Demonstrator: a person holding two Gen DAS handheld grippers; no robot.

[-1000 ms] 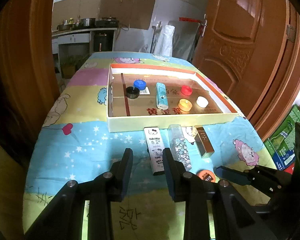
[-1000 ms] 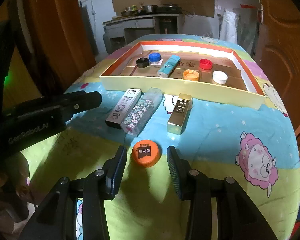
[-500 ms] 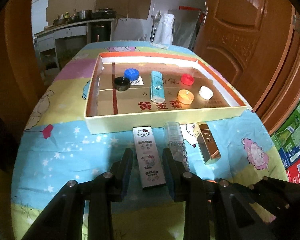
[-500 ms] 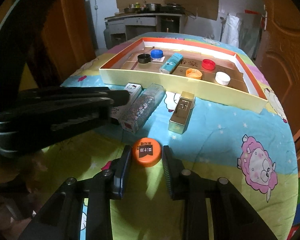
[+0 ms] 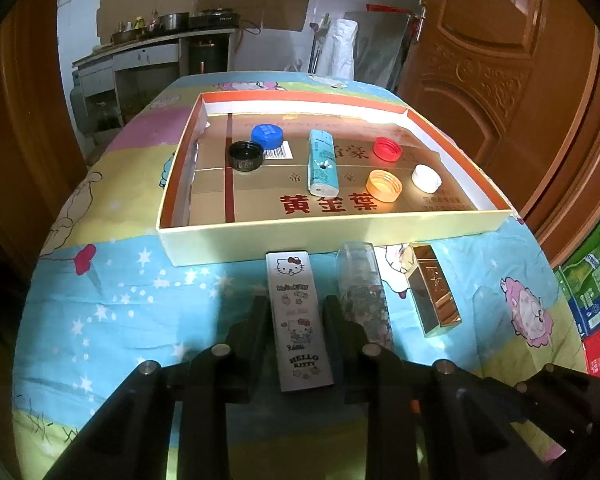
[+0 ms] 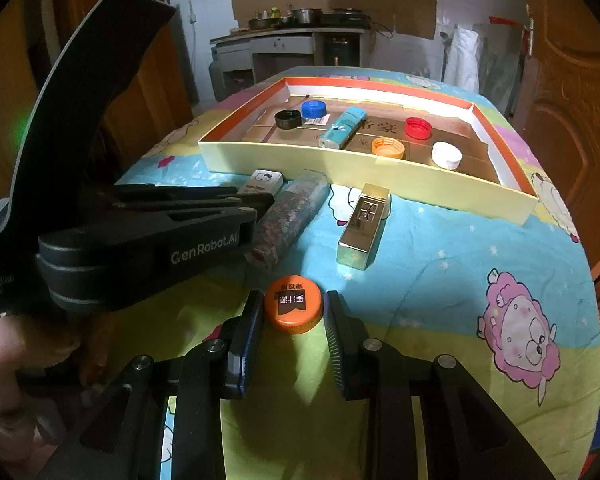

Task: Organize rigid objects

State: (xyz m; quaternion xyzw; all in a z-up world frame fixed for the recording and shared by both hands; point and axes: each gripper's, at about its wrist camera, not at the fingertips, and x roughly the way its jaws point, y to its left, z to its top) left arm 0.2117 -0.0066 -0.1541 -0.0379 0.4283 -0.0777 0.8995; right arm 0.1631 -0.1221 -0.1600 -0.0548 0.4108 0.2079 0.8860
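Note:
A white Hello Kitty box (image 5: 298,320) lies lengthwise on the cartoon-print tablecloth, just in front of the cardboard tray (image 5: 320,240). My left gripper (image 5: 296,304) straddles it, its jaws closing with the pads against the box's long sides. In the right wrist view an orange bottle cap (image 6: 294,310) sits flat on the cloth, and my right gripper (image 6: 294,300) is shut on it, both pads touching its rim. The left gripper (image 6: 256,200) reaches in from the left there and hides most of the Hello Kitty box (image 6: 264,180).
A glittery clear tube (image 5: 362,292) and a gold box (image 5: 432,292) lie right of the Hello Kitty box. The tray holds a teal box (image 5: 322,162) and black, blue, red, orange and white caps. A wooden door stands right; cartons sit on the floor beyond the table's edge.
My left gripper moved forward and down until the Hello Kitty box lay between its fingers. The right gripper's jaws closed in on the orange cap and have stayed put since.

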